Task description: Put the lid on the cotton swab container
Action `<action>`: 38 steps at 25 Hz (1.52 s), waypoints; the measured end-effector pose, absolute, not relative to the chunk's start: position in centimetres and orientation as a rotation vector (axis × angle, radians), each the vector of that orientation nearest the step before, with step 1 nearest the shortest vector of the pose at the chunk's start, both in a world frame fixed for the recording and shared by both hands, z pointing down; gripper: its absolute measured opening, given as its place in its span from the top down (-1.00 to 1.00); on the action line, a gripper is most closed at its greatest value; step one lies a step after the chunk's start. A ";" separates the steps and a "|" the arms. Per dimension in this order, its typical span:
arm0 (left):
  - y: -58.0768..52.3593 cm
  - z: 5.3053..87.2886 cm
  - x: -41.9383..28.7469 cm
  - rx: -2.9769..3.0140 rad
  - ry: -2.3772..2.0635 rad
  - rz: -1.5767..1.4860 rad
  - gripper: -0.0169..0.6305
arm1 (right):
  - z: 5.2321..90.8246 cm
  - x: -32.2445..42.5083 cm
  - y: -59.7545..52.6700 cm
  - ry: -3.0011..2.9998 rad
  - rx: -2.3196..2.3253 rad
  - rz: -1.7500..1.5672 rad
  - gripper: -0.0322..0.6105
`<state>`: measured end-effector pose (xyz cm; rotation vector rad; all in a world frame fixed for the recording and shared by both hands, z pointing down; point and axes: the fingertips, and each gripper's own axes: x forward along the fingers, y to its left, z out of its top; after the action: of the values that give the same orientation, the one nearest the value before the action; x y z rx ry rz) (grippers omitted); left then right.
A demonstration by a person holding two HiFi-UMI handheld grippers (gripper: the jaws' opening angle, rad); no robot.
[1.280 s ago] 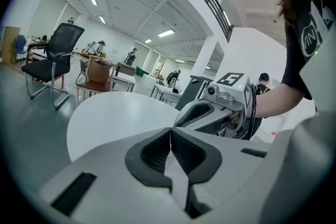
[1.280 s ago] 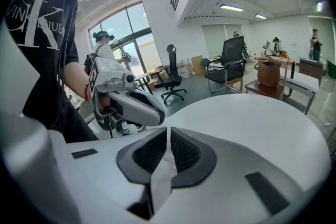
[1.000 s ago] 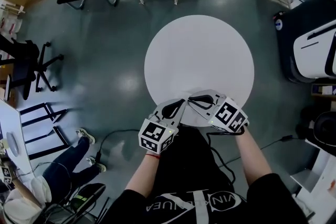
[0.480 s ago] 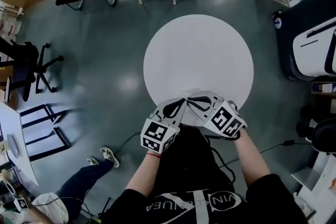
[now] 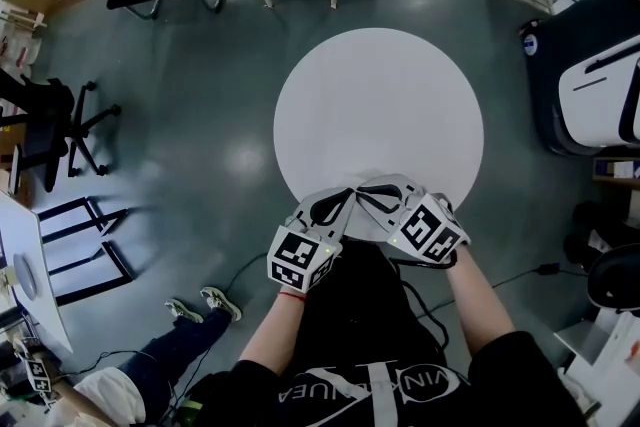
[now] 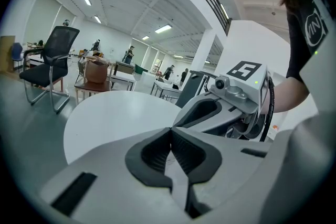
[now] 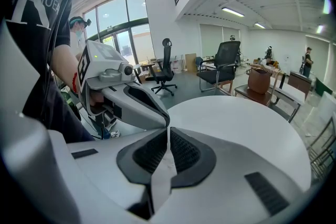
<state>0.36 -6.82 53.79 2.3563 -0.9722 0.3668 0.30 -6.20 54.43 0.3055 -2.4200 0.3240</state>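
Black pads [image 7: 149,152] tip-to-tip, right tool [image 7: 167,132] view

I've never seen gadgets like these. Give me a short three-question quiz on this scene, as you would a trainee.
1. True or false: a swab container stands on the table.
2. The left tongs are: A) wide open; B) shut and empty; C) shut on a lid.
3. Fill in: the right tongs and the left tongs are at the table's ___ edge, counted from the person (near or far).

Key: 1 false; 2 B; 3 near.
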 end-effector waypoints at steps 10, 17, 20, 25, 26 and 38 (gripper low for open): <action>-6.9 53.9 0.5 2.352 -0.971 0.351 0.92 | 54.5 0.4 -6.2 -2.423 0.312 0.333 0.84; -7.1 53.7 0.3 2.350 -0.967 0.292 0.92 | 54.4 0.4 -6.4 -2.439 0.321 0.343 0.84; -7.2 53.5 0.1 2.329 -0.965 0.231 0.92 | 54.4 0.3 -6.3 -2.444 0.331 0.355 0.84; -7.6 53.4 0.2 2.313 -0.956 0.217 0.92 | 54.1 0.4 -6.5 -2.461 0.375 0.380 0.84; -7.7 53.4 0.2 2.315 -0.952 0.223 0.92 | 54.0 0.5 -6.5 -2.464 0.385 0.377 0.84; -7.6 51.6 -0.2 2.340 -0.926 0.172 0.92 | 52.7 0.3 -6.2 -2.475 0.452 0.320 0.89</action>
<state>-0.19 -7.59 51.56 2.3397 -0.9257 0.1723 0.34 -6.23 52.68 0.4515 -2.4749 0.3196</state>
